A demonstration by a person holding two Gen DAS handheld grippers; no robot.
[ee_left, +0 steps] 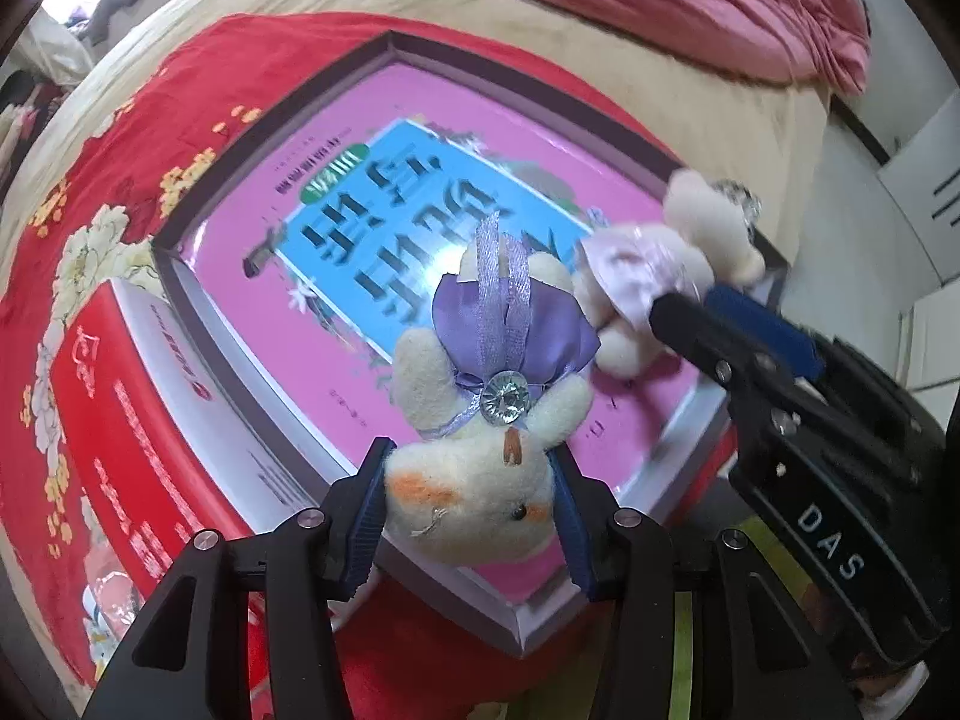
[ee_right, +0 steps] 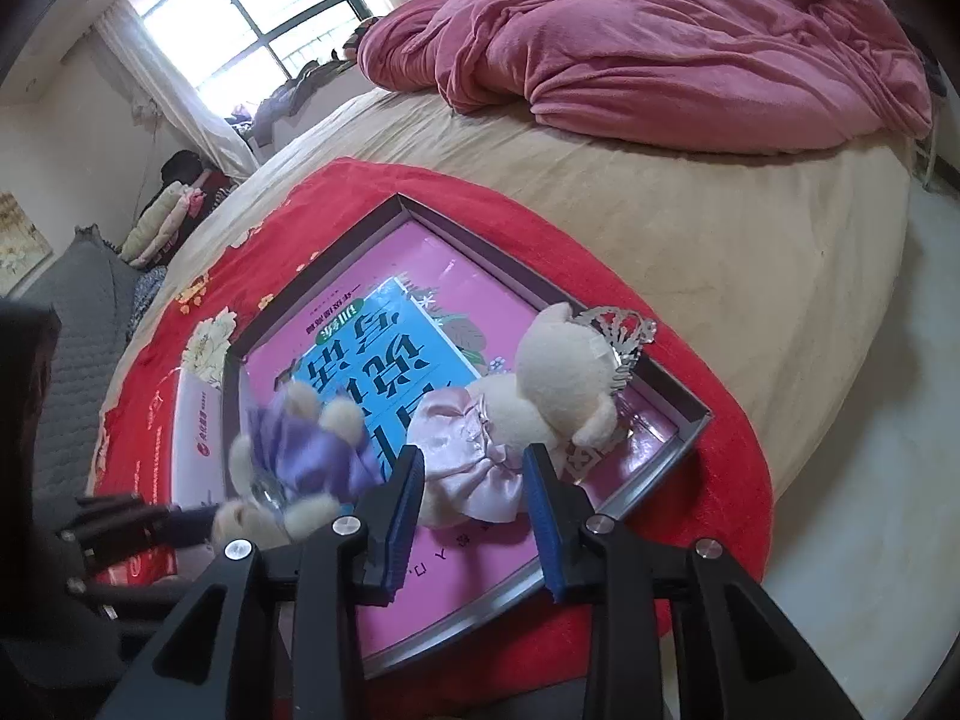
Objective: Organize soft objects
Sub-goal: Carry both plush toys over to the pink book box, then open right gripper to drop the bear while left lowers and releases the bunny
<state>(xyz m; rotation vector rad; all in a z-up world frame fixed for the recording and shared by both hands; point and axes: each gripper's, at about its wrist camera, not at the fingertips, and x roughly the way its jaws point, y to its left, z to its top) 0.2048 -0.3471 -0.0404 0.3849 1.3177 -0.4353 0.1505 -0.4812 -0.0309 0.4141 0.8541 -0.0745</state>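
Cream plush, nearest you: your left gripper (ee_left: 468, 516) has its jaws pinching the head of the purple-dress bunny (ee_left: 492, 384), whose body runs straight away from the jaws, feet pointing out over the box.
Bunny's place: it hangs or rests at the near corner of the shallow box (ee_left: 384, 51), over the pink-and-blue book (ee_left: 360, 222) lying flat inside; whether it touches the cover cannot be told.
Right side, a little farther: your right gripper (ee_right: 474, 510) has its jaws pressed on the skirt of the pink-dress bear (ee_right: 528, 414), head away from the jaws, toward the box's right rim.
Axis that matters: both toys lie lengthwise along their jaws, side by side and just apart, so each hand is nearest its own toy.
Beyond the bear: a silver tiara (ee_right: 624, 330) touches its head.
Farthest: red floral cloth (ee_left: 132, 138), beige bed (ee_right: 720, 228), rumpled pink blanket (ee_right: 660, 42).
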